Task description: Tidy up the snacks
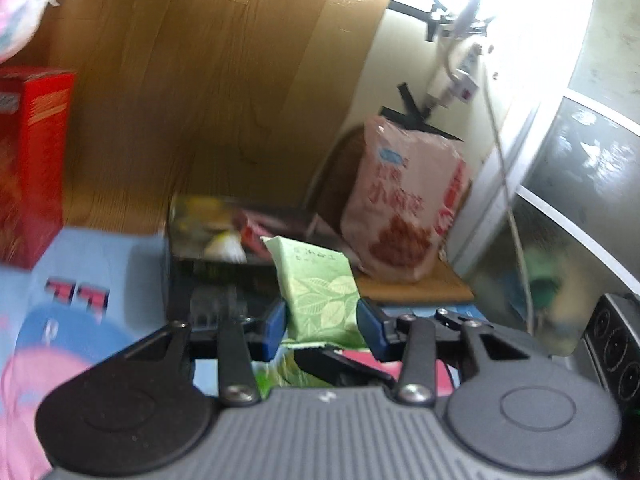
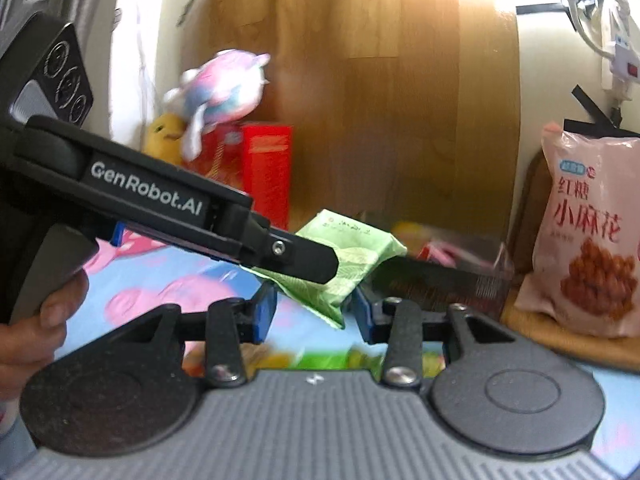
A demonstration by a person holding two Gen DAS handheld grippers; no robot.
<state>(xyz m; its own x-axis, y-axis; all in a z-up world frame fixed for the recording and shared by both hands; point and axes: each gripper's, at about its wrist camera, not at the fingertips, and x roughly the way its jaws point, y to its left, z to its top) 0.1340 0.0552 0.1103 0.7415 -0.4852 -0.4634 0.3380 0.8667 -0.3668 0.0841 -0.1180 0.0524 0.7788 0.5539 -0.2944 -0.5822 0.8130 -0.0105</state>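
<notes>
The left gripper (image 1: 322, 328) has its jaws closed on the lower part of a green snack packet (image 1: 320, 288) printed with leaves, its blue pads (image 1: 276, 330) pressing on the packet's two sides. In the right wrist view the same green snack packet (image 2: 344, 268) is also caught between the jaws of the right gripper (image 2: 316, 312), which grip its lower corner, while the left gripper (image 2: 316, 264) reaches in from the left with its black finger lying across the packet. A hand (image 2: 40, 320) wraps that gripper's grey handle at the left edge of the view. So both grippers hold the one packet, lifted clear above a bed sheet (image 2: 200, 280) in light blue with pink cartoon shapes.

Just beyond the packet stands a dark see-through box (image 1: 224, 248) with snacks inside it, red and yellow wrappers showing blurred through its wall. To the right of the box, a large pink snack bag (image 2: 588, 232) with red lettering and a picture of brown twists stands upright on a wooden ledge (image 2: 560, 340), leaning against the wall. To the left, a red carton (image 2: 266, 172) stands on the sheet, with a pastel plush toy (image 2: 224, 84) and a yellow plush toy (image 2: 166, 136) beside it. A wooden board (image 2: 380, 100) rises behind everything, and a white power strip (image 2: 620, 52) hangs on the wall at the upper right.
</notes>
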